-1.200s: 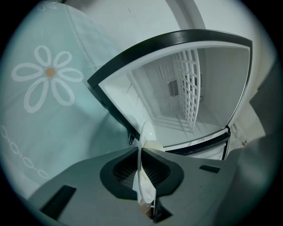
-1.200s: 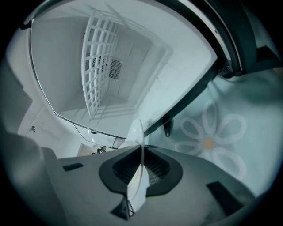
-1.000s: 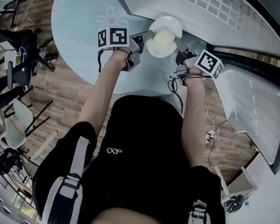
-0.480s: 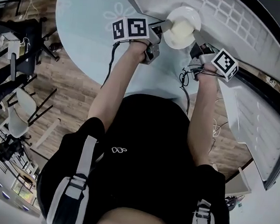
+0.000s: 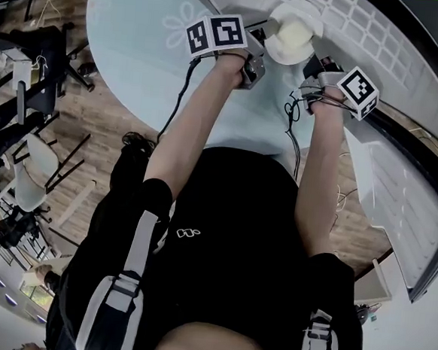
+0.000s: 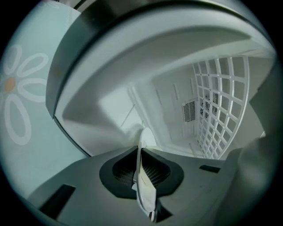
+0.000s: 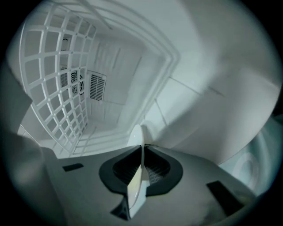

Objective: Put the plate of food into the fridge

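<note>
A white plate (image 5: pixel 292 31) carrying pale food is held level at the mouth of the open fridge (image 5: pixel 370 28). My left gripper (image 5: pixel 259 47) is shut on its left rim. My right gripper (image 5: pixel 312 64) pinches the right rim, its jaws closing a little tighter on it. In the left gripper view the plate rim (image 6: pixel 143 178) runs edge-on between the dark pads of the left gripper (image 6: pixel 140 152). The right gripper view shows the same: the rim (image 7: pixel 136 187) sits clamped in the right gripper (image 7: pixel 142 152). Both views look into the white fridge cavity.
A white wire shelf (image 6: pixel 219 106) (image 7: pixel 51 84) lines one side of the fridge interior, with vents on the back wall (image 7: pixel 95 86). The open fridge door (image 5: pixel 402 200) stands at the right. A pale blue round table with a flower print (image 5: pixel 135 47) is at my left, chairs (image 5: pixel 29 186) beyond.
Both grippers have carried the plate forward and up in the head view, from over the table edge to the fridge opening. The person has leaned in after it.
</note>
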`<action>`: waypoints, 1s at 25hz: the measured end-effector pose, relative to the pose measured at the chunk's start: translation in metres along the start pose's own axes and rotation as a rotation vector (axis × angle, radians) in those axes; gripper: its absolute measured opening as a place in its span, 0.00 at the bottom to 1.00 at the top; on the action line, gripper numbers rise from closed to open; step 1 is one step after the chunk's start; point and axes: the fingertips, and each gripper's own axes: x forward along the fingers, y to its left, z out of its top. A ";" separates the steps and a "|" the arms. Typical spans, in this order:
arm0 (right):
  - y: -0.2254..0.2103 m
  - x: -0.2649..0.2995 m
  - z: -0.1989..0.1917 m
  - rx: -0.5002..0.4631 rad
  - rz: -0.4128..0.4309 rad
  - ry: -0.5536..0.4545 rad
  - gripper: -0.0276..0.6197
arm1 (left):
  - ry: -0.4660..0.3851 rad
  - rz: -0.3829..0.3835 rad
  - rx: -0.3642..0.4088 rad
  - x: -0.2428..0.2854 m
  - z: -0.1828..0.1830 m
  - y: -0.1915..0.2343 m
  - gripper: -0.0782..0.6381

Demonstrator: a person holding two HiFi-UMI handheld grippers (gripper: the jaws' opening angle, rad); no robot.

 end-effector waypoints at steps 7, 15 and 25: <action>0.004 0.011 0.022 0.010 -0.013 -0.095 0.07 | -0.066 -0.017 -0.047 0.015 0.017 -0.004 0.14; 0.007 0.011 0.033 -0.067 -0.097 -0.210 0.09 | -0.110 -0.028 0.008 0.017 0.021 -0.012 0.25; 0.021 -0.010 0.040 -0.252 -0.149 -0.259 0.25 | -0.131 0.079 0.134 -0.002 0.016 -0.009 0.45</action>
